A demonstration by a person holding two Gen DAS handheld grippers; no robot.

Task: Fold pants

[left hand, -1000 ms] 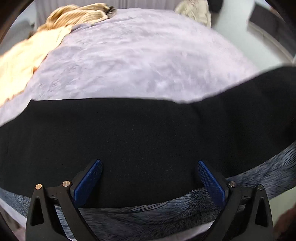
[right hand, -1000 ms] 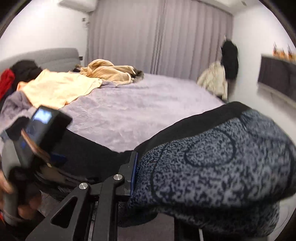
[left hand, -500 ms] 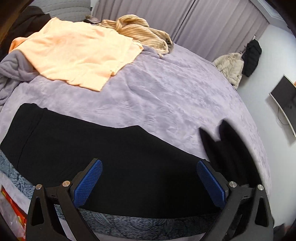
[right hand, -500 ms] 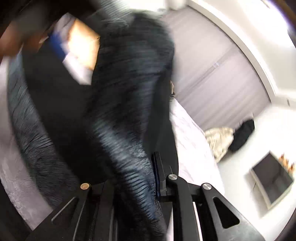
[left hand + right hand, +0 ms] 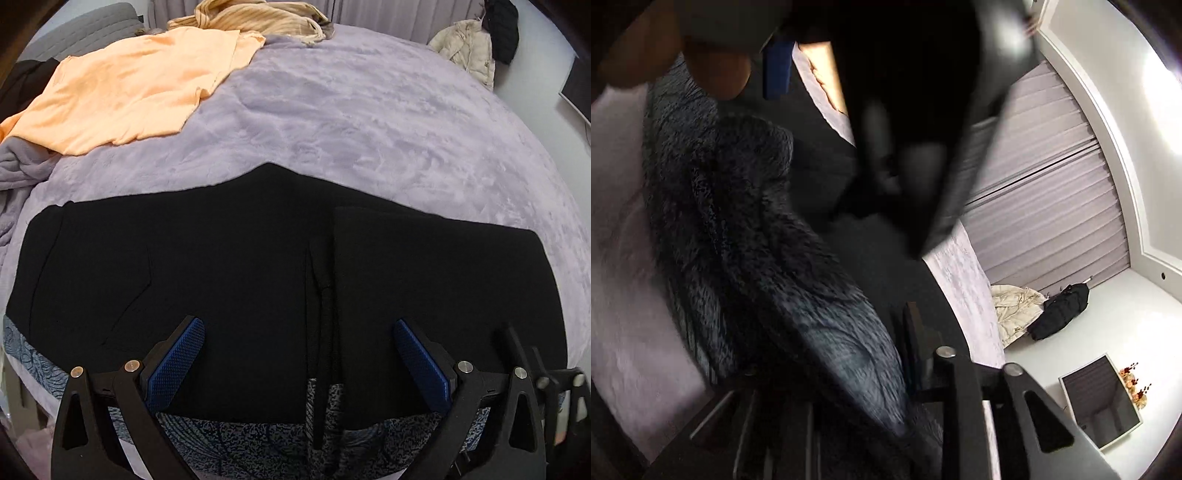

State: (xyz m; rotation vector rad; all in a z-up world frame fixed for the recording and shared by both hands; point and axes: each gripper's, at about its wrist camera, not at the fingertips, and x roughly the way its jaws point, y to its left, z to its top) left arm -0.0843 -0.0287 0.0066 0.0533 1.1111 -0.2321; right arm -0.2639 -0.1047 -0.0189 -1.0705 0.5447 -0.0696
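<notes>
The black pants (image 5: 229,273) with a grey-blue patterned inner side lie across the lilac bed (image 5: 369,122), their right part folded over toward the middle (image 5: 436,280). My left gripper (image 5: 299,369) is open above the near edge, its blue pads (image 5: 177,362) apart and holding nothing. My right gripper (image 5: 886,384) is rolled sideways and shut on the pants' fuzzy patterned fabric (image 5: 798,295), which fills the gap and hides the pads. A black flap of the pants (image 5: 923,110) hangs blurred in front of the right camera.
An orange shirt (image 5: 136,88) and a tan striped garment (image 5: 255,18) lie at the far left of the bed. A cream jacket (image 5: 469,48) and black jacket (image 5: 502,26) hang at the far right wall. A dark screen (image 5: 1104,406) is mounted on the wall.
The right gripper carried the pants' right end over and laid it onto the middle. The left gripper stayed open and drew back to face the pants squarely.
</notes>
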